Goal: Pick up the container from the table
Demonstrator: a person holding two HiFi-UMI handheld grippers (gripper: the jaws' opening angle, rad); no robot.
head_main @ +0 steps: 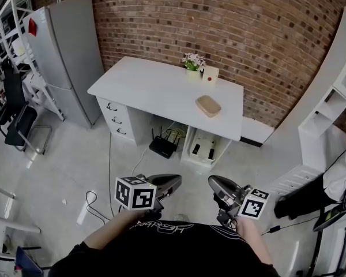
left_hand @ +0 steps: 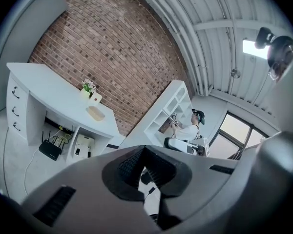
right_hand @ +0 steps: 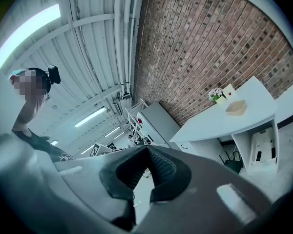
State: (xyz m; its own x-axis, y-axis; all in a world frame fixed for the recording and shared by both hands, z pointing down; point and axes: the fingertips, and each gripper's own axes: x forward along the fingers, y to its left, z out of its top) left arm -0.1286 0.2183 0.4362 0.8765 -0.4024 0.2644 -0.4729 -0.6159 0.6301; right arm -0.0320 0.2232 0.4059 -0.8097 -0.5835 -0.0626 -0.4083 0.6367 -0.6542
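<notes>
The container [head_main: 208, 105] is a tan, rounded, flat box lying on the right part of a white desk [head_main: 155, 88] against the brick wall. It also shows small in the left gripper view as the container [left_hand: 95, 113] and in the right gripper view as the container [right_hand: 236, 107]. Both grippers are held close to my body, far from the desk and over the floor. My left gripper [head_main: 176, 181] has its jaws closed tip to tip with nothing between them. My right gripper [head_main: 213, 181] is shut and empty too.
A small flower pot [head_main: 193, 63] and a white card [head_main: 210, 74] stand at the desk's back edge. A black router [head_main: 162, 147] and a white box sit under the desk. A grey fridge [head_main: 69, 56] is left, white shelving [head_main: 328, 108] and a person [head_main: 343, 175] right.
</notes>
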